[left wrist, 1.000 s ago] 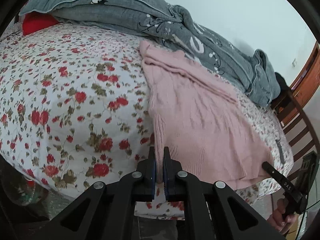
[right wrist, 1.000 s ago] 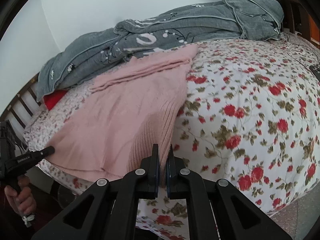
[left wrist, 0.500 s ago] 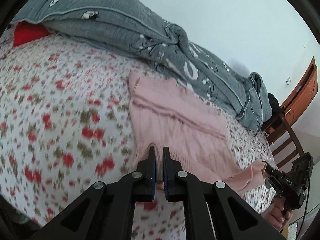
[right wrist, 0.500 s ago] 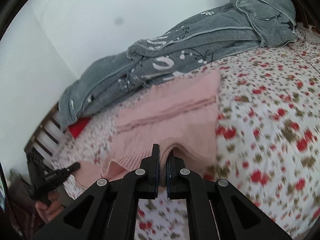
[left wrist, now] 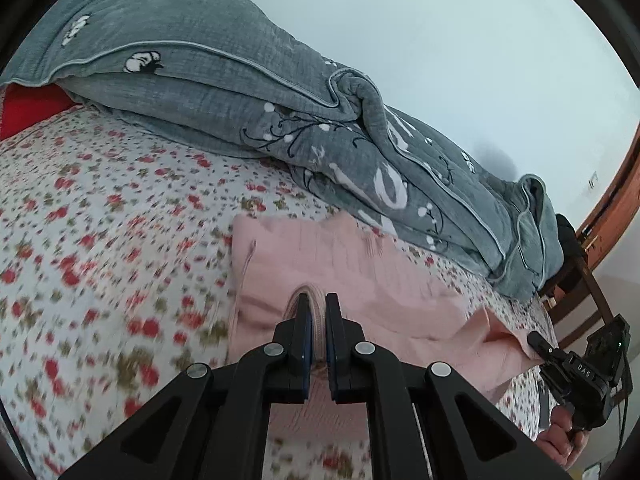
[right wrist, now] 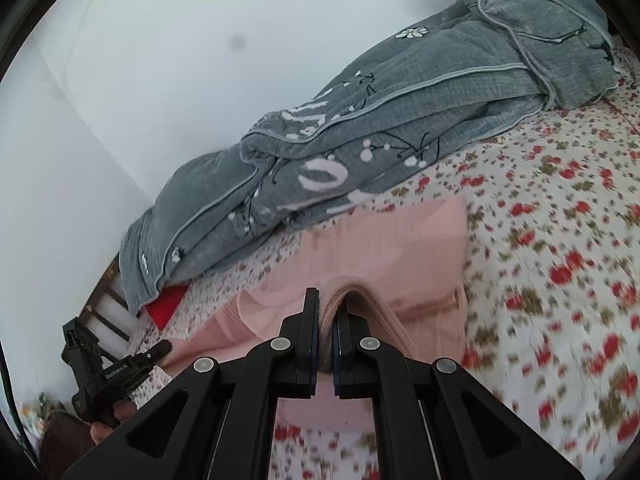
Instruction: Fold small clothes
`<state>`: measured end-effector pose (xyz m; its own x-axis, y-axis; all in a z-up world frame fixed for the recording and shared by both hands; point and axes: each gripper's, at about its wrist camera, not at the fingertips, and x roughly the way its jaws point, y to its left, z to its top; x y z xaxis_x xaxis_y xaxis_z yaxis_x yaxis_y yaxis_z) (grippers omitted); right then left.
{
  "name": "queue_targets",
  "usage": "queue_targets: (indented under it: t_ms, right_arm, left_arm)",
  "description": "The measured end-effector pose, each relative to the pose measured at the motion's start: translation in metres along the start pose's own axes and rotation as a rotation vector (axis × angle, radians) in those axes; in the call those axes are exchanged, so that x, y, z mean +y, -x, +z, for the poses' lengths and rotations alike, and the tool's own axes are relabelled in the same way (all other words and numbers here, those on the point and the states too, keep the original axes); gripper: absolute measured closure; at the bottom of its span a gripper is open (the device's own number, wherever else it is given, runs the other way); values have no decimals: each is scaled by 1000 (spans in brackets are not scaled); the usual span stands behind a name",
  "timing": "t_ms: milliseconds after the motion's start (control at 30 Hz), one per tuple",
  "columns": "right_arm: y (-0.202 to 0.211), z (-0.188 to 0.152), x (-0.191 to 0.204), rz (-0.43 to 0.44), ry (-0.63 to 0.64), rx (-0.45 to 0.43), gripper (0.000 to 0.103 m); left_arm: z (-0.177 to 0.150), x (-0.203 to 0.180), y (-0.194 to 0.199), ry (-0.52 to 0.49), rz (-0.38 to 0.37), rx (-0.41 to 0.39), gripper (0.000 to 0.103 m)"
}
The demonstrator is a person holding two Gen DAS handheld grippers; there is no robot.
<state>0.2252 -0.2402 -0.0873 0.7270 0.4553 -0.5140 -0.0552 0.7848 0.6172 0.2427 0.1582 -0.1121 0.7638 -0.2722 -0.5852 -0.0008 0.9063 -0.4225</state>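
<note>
Folding a small pink sweater on a bed covered by a floral sheet, with both grippers clamped on the garment's near hem. Left gripper: fingers pressed together on a ribbed bunch of the hem, the pinched knit showing as a pale arch between and just above the tips. Right gripper: fingers likewise pinching a ribbed fold, which loops up over the tips and falls away to the right; in the left wrist view it appears at the right margin gripping a pulled-out point of cloth. Both held corners are lifted clear of the sheet, while the far part of the sweater lies flat ahead of the fingers, its far edge just beside the grey quilt heaped along the bed's far edge. The garment's long axis runs away from the fingers toward that quilt, so the relation that matters is straight ahead: the held hem must travel forward over the flat half until it meets the far edge. Neither hand is clearly nearer; they flank the hem side by side, which suggests an even, parallel carry is required to keep the crease square. A red cushion lies under the quilt's end at the bed's far corner.
</note>
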Motion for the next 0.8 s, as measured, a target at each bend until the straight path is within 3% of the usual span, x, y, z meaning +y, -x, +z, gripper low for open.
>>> queue_targets:
  t_ms: [300, 567, 600, 667, 733, 800]
  right_arm:
    - [-69, 46, -25, -51, -33, 25, 98]
    - [-148, 70, -48, -196, -9, 75, 90]
    - [-156, 71, -51, -223, 10, 67, 88]
    - [-163, 70, -58, -236, 25, 45, 81]
    - [-168, 64, -63, -243, 52, 12, 68]
    - [-172, 58, -70, -257, 63, 2, 65]
  left_arm:
    - [50, 2, -87, 46, 17, 29, 96]
    - [65, 14, -163, 69, 72, 81, 94]
    - [65, 16, -169, 65, 78, 77, 92]
    - [61, 18, -174, 28, 75, 41, 75]
    - [56, 20, -174, -1, 36, 4, 62]
    - [51, 25, -177, -17, -25, -20, 55]
